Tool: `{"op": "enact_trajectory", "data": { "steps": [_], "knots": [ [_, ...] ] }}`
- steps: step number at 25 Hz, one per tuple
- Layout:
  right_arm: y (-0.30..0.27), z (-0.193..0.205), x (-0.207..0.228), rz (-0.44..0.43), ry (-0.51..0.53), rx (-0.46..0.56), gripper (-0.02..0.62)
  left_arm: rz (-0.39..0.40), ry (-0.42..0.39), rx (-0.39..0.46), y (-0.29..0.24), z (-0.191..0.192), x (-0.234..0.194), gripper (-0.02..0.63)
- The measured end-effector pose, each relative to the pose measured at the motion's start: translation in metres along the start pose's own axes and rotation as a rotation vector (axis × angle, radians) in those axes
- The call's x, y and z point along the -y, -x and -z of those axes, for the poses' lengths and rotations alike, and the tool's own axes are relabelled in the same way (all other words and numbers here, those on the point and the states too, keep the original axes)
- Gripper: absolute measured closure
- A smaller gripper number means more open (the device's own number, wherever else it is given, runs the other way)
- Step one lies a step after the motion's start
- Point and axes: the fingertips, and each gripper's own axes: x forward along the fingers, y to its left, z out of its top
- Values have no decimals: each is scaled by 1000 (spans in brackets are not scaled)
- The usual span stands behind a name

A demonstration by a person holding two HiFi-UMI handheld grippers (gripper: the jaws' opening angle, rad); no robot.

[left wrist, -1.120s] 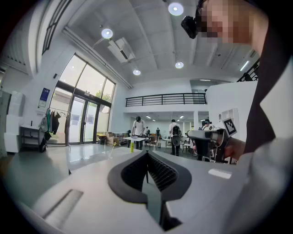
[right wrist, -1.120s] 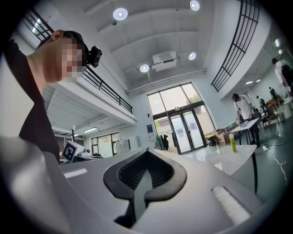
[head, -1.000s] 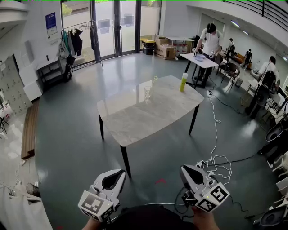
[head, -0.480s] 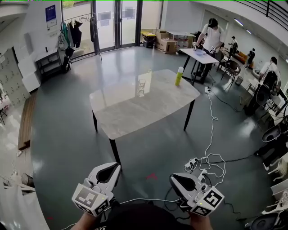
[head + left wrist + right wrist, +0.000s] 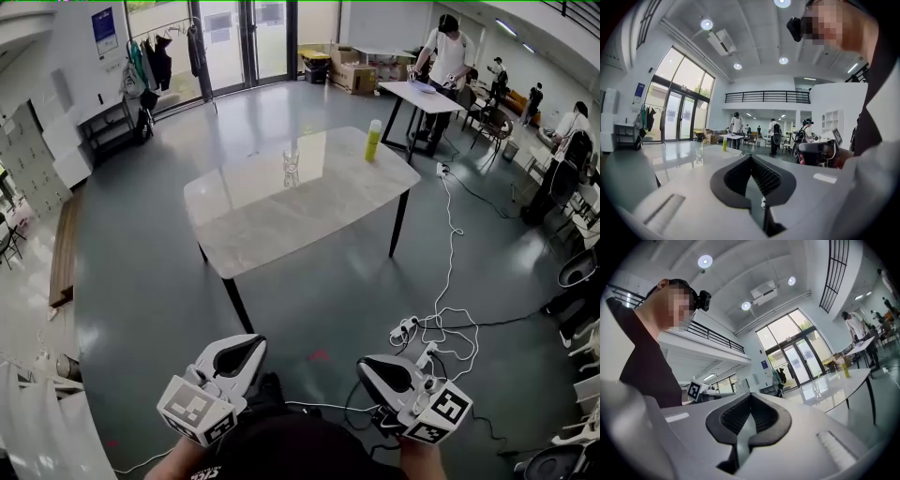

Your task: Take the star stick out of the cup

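Far ahead, a clear glass cup stands on the marble table; a thin stick rises from it, its star too small to make out. The cup also shows small in the left gripper view and in the right gripper view. Both grippers hang low near my body, well short of the table. My left gripper is shut and holds nothing. My right gripper is shut and empty too.
A yellow-green bottle stands near the table's far right corner. White cables and a power strip lie on the floor to the right. A person works at a second table at the back, near boxes.
The view has shifted forward, so the table sits a little nearer and further left. Both grippers stay shut and low in front of me.
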Motion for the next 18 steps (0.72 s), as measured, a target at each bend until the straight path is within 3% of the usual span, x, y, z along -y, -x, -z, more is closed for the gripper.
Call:
{"op": "enact_trajectory", "data": {
  "steps": [9, 13, 18],
  "knots": [
    [-28, -9, 53, 22, -41, -18, 581, 37, 30, -10, -63, 1, -31, 603],
    [-50, -25, 97, 60, -74, 7, 581, 64, 27, -4, -104, -12, -58, 604],
    [-112, -47, 136, 32, -65, 24, 581, 55, 11, 7, -139, -32, -116, 604]
  ]
}}
